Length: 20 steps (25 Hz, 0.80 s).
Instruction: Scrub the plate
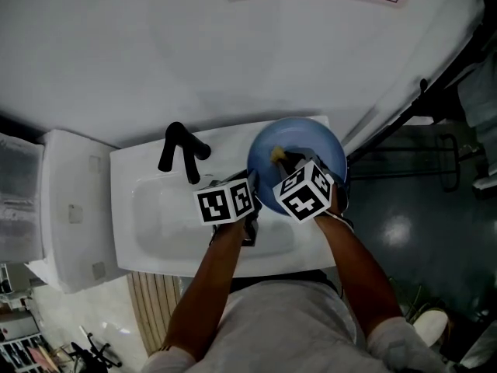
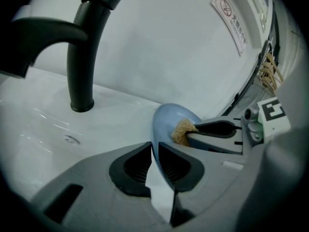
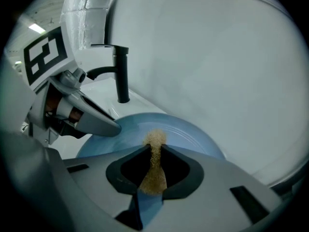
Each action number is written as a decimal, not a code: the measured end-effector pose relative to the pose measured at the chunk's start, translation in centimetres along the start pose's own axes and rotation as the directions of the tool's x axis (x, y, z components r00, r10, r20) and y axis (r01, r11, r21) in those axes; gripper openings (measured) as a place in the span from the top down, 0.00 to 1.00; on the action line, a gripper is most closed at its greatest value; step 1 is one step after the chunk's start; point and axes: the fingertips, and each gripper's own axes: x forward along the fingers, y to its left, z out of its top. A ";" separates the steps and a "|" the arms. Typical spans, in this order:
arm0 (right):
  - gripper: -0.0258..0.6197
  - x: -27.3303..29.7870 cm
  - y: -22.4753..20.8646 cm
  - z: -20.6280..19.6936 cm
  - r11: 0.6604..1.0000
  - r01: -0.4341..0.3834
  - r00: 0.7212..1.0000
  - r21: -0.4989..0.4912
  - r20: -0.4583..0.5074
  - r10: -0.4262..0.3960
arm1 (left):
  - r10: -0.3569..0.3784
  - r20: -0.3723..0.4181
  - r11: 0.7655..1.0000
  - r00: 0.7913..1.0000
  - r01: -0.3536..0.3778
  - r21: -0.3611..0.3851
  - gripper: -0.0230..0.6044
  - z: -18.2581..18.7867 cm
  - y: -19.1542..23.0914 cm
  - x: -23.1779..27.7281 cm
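Our left gripper (image 2: pixel 154 151) nips the blue plate (image 2: pixel 166 122) at eight o'clock; our right gripper (image 3: pixel 154 151) clamps a tan scourer (image 3: pixel 154 173) against it

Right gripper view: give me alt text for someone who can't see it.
The right gripper clamps a tan scrub pad against a blue plate. At left, the left gripper holds the plate's rim; a black faucet stands behind on the white sink.
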 end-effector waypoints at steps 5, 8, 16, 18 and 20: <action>0.86 -1.1 -4.0 -2.4 0.996 0.087 0.995 0.027 -0.050 -0.086 | -0.003 0.000 1.000 1.000 0.003 -0.004 0.87 -0.1 0.0 -0.1; 0.86 -1.7 -6.1 -3.7 0.990 0.132 0.989 0.042 -0.079 -0.128 | -0.004 0.001 1.000 1.000 0.004 -0.008 0.87 -0.1 0.0 0.0; 0.86 -3.3 -3.9 -3.0 0.993 0.119 0.992 0.027 -0.049 -0.118 | -0.003 0.004 1.000 1.000 0.004 -0.020 0.87 -0.1 0.1 -0.1; 0.86 -3.5 -1.3 -2.3 0.997 0.072 0.997 0.010 -0.028 -0.072 | -0.005 0.005 1.000 1.000 0.006 -0.023 0.87 -0.1 0.1 -0.1; 0.86 -3.5 1.4 -1.7 1.000 0.021 1.000 -0.003 -0.013 -0.021 | -0.006 0.006 1.000 1.000 0.007 -0.027 0.87 -0.1 0.1 -0.1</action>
